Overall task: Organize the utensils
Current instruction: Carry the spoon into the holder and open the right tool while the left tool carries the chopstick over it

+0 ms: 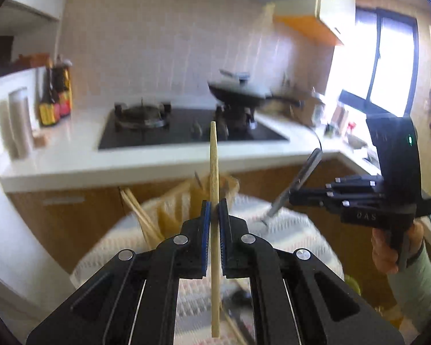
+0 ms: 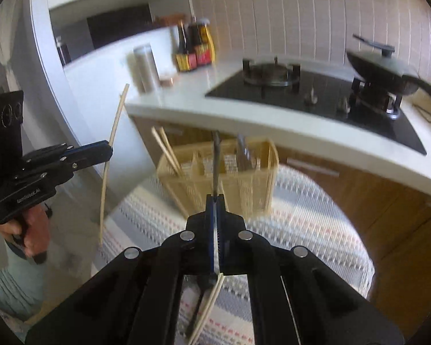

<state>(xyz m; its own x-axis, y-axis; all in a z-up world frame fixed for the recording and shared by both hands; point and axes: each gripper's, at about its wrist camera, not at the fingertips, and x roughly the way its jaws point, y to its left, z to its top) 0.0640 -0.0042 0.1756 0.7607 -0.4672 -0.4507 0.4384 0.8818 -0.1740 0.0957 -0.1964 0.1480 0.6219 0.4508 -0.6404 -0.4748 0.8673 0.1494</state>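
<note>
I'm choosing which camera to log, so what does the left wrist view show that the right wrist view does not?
Only the left wrist view shows the window and the right gripper from the side, shut on a dark metal utensil. Only the right wrist view shows the left gripper from the side, and the yellow holder clearly enough to see its compartments. Both show the wooden chopstick held by the left gripper, the stove and the lidded pan.
</note>
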